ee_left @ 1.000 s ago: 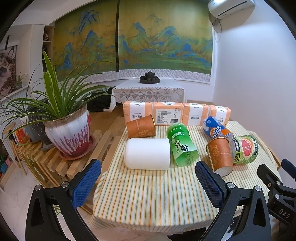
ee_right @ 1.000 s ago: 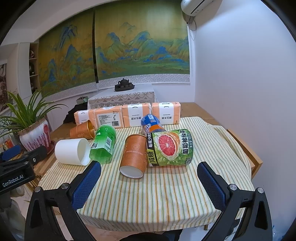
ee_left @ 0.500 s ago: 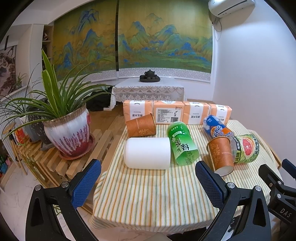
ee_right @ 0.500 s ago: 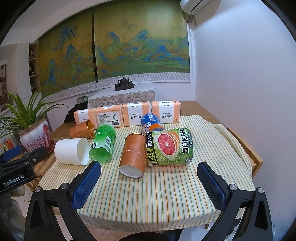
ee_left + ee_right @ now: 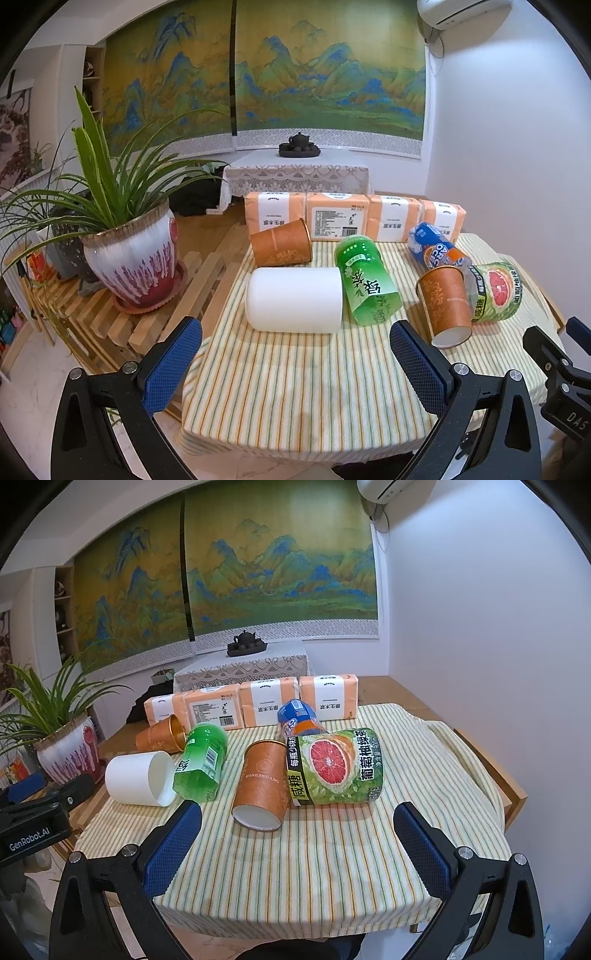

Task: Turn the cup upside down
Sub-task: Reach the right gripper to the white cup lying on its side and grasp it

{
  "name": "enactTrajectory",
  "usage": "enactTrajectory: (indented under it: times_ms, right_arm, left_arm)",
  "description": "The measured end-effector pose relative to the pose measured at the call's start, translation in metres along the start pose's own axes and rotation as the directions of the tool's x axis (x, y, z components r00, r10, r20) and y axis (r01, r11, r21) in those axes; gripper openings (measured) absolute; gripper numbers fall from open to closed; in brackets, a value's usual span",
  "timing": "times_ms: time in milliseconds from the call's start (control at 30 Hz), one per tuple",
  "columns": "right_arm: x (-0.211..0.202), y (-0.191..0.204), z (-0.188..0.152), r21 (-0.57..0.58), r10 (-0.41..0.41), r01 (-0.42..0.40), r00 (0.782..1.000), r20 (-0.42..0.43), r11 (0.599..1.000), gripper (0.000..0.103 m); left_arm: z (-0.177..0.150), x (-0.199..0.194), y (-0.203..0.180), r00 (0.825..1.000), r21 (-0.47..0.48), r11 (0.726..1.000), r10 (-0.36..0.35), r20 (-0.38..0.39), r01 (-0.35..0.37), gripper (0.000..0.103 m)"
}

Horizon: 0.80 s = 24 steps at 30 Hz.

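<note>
Cups all lay tipped over; the orange cup (image 5: 260, 786) pointed its base at the right gripper (image 5: 297, 840), nearest. Both it and the left gripper (image 5: 295, 356) gaped empty.

The orange paper cup (image 5: 263, 782) lying mid-tablecloth reads "RONGZHUANG". The other gripper's black body (image 5: 35, 825) at the left edge says "GenRobot.AI". The grapefruit bottle label (image 5: 334, 766) carries Chinese characters.

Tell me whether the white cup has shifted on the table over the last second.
No. The white cup lies on its side, at the same spot beside the green bottle and in front of the tissue packs.
</note>
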State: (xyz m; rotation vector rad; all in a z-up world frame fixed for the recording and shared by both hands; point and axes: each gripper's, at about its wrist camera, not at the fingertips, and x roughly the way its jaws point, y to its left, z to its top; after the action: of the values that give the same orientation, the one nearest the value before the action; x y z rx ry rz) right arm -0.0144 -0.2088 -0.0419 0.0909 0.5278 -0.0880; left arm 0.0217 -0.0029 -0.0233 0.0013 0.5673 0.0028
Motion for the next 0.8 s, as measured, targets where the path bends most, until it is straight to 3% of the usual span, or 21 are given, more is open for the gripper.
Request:
enactTrajectory:
  times_ms: [433,667,800]
  right_arm:
    - [0.011,-0.006,-0.003,0.021,0.013,-0.013,0.999,-0.036,1.000,0.103]
    - [0.015,-0.004,-0.004,0.014,0.024,-0.024,0.999,-0.047,1.000,0.103]
    - [0.019,0.004,0.002,-0.032,0.080,-0.082,0.995,-0.062,0.996,0.103]
  left_arm:
    - [-0.003,0.028,0.030,0.997,-0.050,0.998,0.032,-0.063,-0.035,0.103]
    - [0.002,0.052,0.041,0.994,-0.017,0.999,0.028,-0.106,-0.030,0.103]
    - [0.002,0.056,0.052,0.993,-0.014,0.999,0.042,-0.109,-0.043,0.103]
